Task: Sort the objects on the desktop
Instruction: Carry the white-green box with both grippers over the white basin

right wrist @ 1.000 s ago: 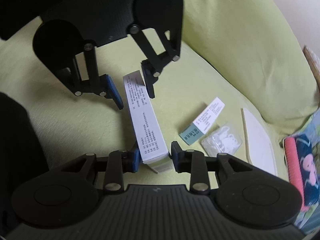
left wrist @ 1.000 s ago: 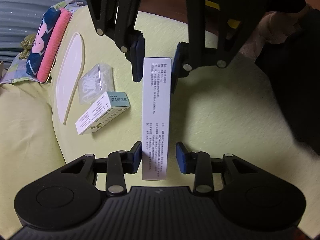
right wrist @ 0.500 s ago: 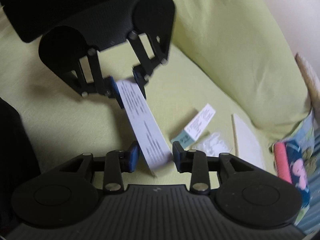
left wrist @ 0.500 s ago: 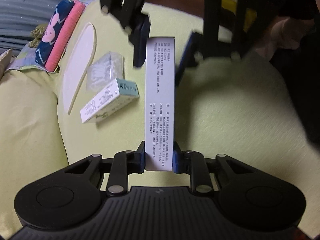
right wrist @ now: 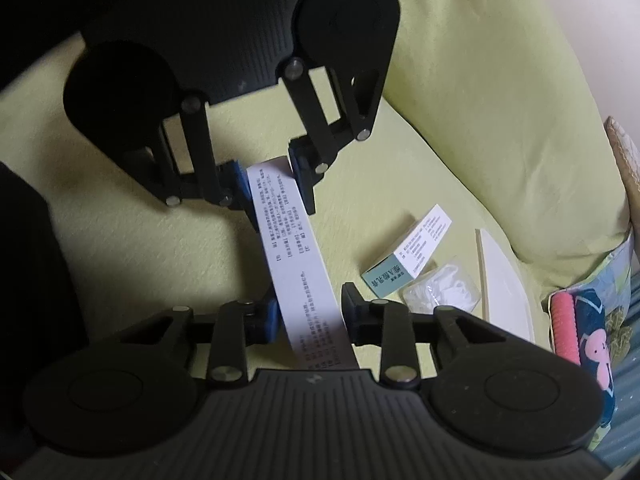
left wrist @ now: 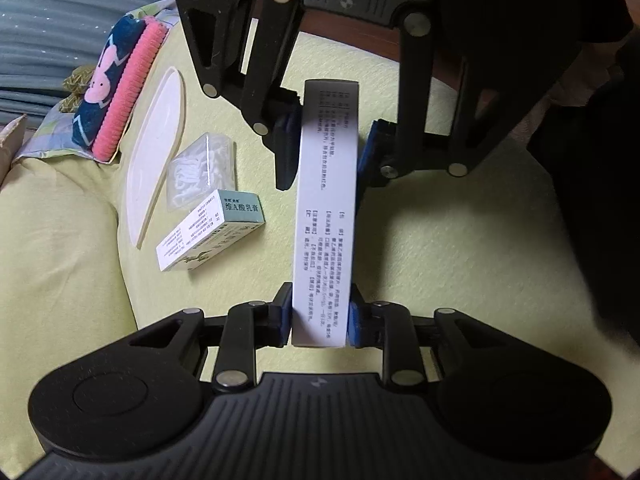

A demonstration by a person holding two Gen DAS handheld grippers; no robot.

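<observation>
The small box [left wrist: 212, 234] with the green end has big Chinese words on that end: 维A酸乳膏. Its white side has tiny print, too small to read. The long white box [left wrist: 325, 216] has rows of small Chinese print, also too small to read.

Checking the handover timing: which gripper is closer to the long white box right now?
Left. The left gripper is shut on one end of the long white box; the right gripper straddles the other end, open, with a gap on one side.
</observation>
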